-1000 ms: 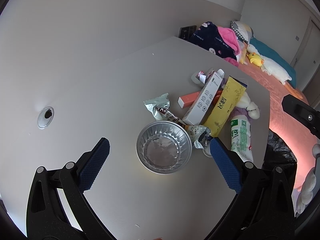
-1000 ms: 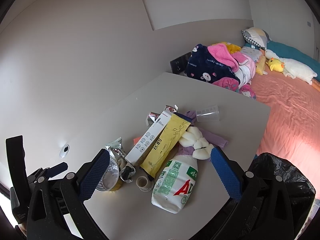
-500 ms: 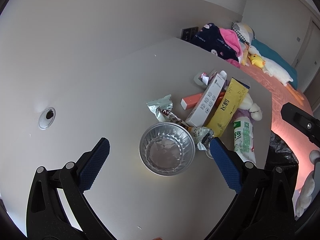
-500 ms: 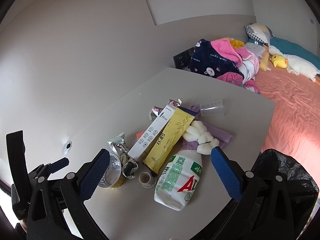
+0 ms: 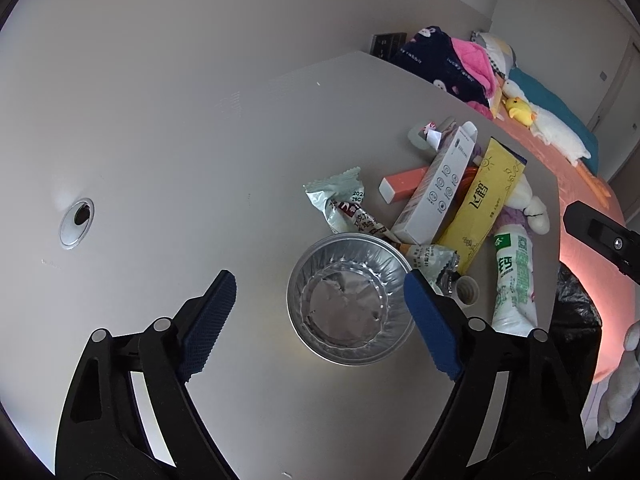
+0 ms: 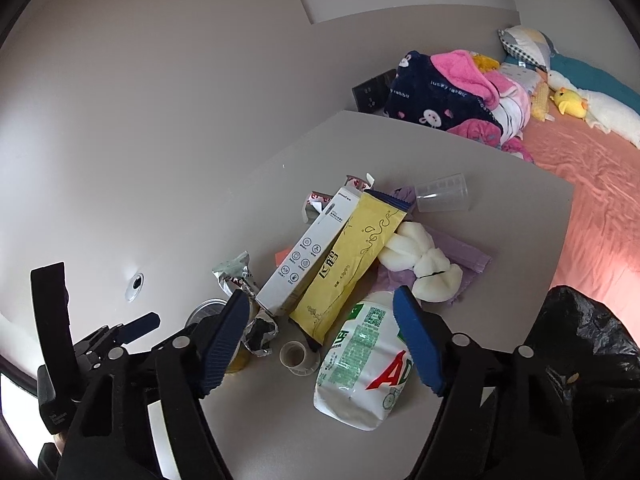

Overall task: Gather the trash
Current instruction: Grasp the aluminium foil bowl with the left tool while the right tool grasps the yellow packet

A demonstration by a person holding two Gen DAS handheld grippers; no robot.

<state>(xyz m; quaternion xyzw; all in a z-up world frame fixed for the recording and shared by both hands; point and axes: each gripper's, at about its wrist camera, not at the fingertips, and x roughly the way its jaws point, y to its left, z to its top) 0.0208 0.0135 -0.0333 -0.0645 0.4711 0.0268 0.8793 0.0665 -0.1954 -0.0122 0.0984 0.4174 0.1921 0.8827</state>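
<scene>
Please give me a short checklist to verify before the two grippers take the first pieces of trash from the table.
1. Left gripper lined up with foil bowl: ok, bowl lies between its closing jaws, not yet pressed.
2. Right gripper lined up with white bottle: ok, bottle top between its closing jaws, no contact seen.
3. Bowl empty: ok, only bare foil inside.
4. Bottle cap off, so spill risk: cannot tell whether liquid remains.
5. Black bag at the table edge: ok; whether its mouth is open, cannot tell.
6. Wrapper touching bowl rim: not ok, may drag along.
</scene>
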